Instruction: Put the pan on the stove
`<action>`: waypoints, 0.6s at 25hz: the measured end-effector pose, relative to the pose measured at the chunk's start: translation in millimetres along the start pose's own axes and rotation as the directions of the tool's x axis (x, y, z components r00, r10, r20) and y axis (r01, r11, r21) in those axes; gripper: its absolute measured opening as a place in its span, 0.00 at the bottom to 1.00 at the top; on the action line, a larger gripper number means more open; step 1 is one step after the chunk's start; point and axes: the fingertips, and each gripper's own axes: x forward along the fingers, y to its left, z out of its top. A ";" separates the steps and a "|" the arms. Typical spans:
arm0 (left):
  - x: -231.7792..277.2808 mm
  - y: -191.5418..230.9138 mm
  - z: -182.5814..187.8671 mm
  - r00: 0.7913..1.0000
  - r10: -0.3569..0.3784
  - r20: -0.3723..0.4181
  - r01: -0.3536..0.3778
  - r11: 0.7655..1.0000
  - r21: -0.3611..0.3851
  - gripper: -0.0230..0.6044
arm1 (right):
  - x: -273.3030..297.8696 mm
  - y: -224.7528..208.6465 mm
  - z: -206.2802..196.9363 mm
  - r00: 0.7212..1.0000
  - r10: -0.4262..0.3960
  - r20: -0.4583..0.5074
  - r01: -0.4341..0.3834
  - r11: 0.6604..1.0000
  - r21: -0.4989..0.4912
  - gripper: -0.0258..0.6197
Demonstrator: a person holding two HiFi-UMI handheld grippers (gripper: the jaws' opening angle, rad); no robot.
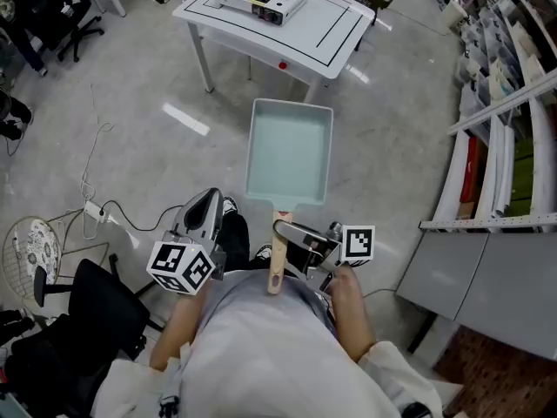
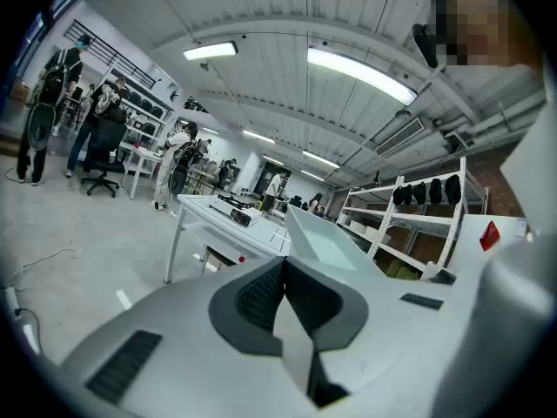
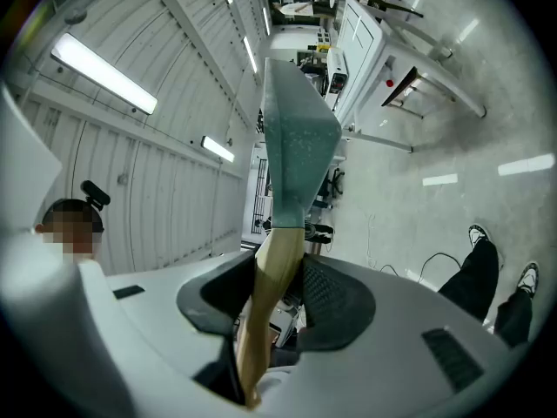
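A white table point(image 1: 306, 49) stands on the grey floor point(image 1: 130, 85), black chair point(image 1: 97, 310) left, shelving point(image 1: 509, 146) right.

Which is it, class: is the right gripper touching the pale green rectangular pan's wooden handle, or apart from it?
Touching. In the right gripper view, the right gripper clamps the wooden handle, its jaws pressing on both sides.
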 end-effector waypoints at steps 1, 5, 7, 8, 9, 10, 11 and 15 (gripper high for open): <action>4.5 2.4 1.6 1.000 0.002 0.001 -0.002 1.000 0.004 0.05 | 2.2 -1.2 4.3 1.000 0.002 -0.002 -0.002 1.000 0.002 0.29; 26.7 12.5 10.4 1.000 0.000 -0.003 0.000 1.000 0.010 0.05 | 14.3 -3.6 27.0 1.000 0.010 0.004 -0.010 1.000 0.014 0.29; 37.7 17.0 17.3 1.000 -0.006 -0.006 0.006 1.000 0.012 0.05 | 20.0 -5.5 39.4 1.000 0.002 0.007 -0.002 1.000 0.010 0.29; 43.2 19.2 21.5 1.000 -0.009 -0.007 0.009 1.000 0.015 0.05 | 22.6 -6.3 45.9 1.000 -0.004 0.010 0.003 1.000 0.008 0.29; 48.9 21.6 25.6 1.000 -0.012 -0.009 0.013 1.000 0.019 0.05 | 25.4 -6.8 52.6 1.000 -0.009 0.012 0.009 1.000 0.003 0.29; 54.7 24.4 29.8 1.000 -0.016 -0.011 0.016 1.000 0.023 0.05 | 28.7 -7.0 59.5 1.000 -0.014 0.015 0.014 1.000 -0.003 0.29; 60.3 27.9 34.0 1.000 -0.021 -0.013 0.021 0.999 0.025 0.05 | 32.6 -7.2 66.3 1.000 -0.019 0.018 0.019 1.000 -0.009 0.29; 78.5 51.1 50.4 0.999 -0.036 -0.022 0.036 0.999 0.032 0.05 | 53.2 -12.1 88.7 0.999 -0.027 0.036 0.027 1.000 -0.007 0.29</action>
